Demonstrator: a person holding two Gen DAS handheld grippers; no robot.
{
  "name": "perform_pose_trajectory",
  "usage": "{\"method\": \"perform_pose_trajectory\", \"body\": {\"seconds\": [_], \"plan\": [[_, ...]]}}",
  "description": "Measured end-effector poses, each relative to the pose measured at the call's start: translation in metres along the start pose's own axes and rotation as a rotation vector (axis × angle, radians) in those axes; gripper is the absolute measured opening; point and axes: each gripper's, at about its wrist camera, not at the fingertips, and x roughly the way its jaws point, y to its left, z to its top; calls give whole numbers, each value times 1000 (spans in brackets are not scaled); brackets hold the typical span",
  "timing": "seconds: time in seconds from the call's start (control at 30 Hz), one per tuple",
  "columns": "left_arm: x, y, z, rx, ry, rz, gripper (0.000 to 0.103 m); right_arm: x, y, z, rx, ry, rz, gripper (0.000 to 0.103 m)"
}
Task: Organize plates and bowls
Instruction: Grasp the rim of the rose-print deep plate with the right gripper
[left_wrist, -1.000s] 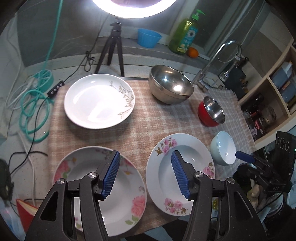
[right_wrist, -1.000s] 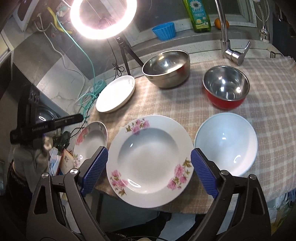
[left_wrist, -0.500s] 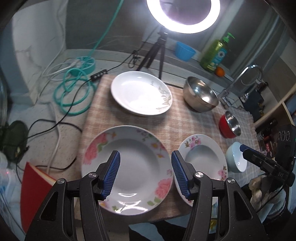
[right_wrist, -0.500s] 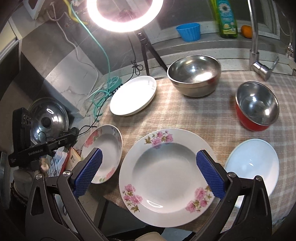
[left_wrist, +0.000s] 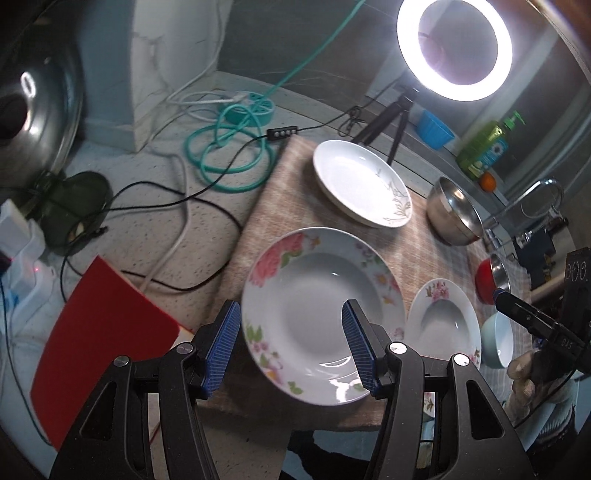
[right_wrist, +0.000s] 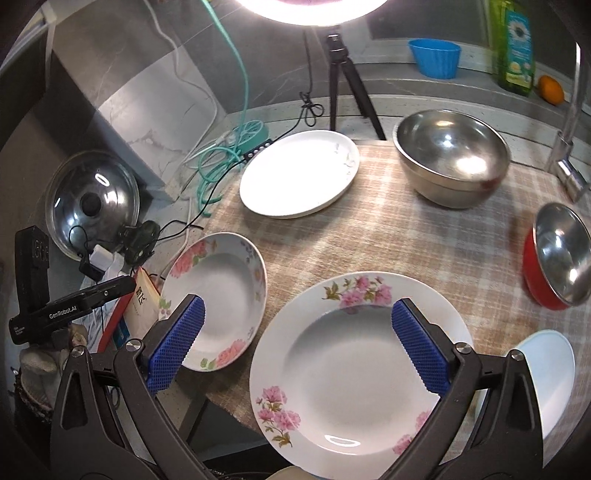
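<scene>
My left gripper (left_wrist: 291, 347) hangs open and holds nothing above the big rose-patterned deep plate (left_wrist: 321, 314). Its left pad is outside the plate's left rim and its right pad is over the well. To the right lies a smaller pink-flowered deep plate (left_wrist: 443, 325). My right gripper (right_wrist: 299, 343) is open wide and holds nothing above that pink-flowered plate (right_wrist: 351, 406). Its left pad overlaps the rose plate (right_wrist: 221, 288). On the checked cloth (right_wrist: 369, 243) also lie a plain white plate (right_wrist: 299, 177), a large steel bowl (right_wrist: 450, 155), a red bowl (right_wrist: 554, 258) and a pale blue bowl (right_wrist: 546, 376).
A ring light on a tripod (right_wrist: 340, 74) stands behind the white plate. Teal and black cables (left_wrist: 229, 155) and a pot lid (right_wrist: 96, 203) lie left of the cloth. A red book (left_wrist: 99, 332) sits at the front left. The faucet (right_wrist: 569, 155), a soap bottle (right_wrist: 515, 44) and a blue cup (right_wrist: 436, 57) are at the back.
Both grippers moved left. The left one went from between the two flowered plates to above the rose plate. The right gripper's jaws widened, and the pale blue bowl slid to its view's right edge.
</scene>
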Motion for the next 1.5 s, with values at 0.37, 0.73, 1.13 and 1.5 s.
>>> {"method": "perform_pose_trajectory", "body": {"seconds": [0.37, 0.73, 1.13, 1.5], "plan": [[5, 23, -19, -96, -2, 8, 57, 35, 23, 8, -67, 68, 44, 93], [22, 30, -26, -108, 42, -19, 45, 73, 32, 4, -84, 168, 63, 53], [36, 35, -30, -147, 71, -59, 30, 106, 27, 8, -57, 231, 63, 31], [42, 36, -28, -150, 78, -72, 19, 122, 27, 12, -57, 259, 70, 20]]}}
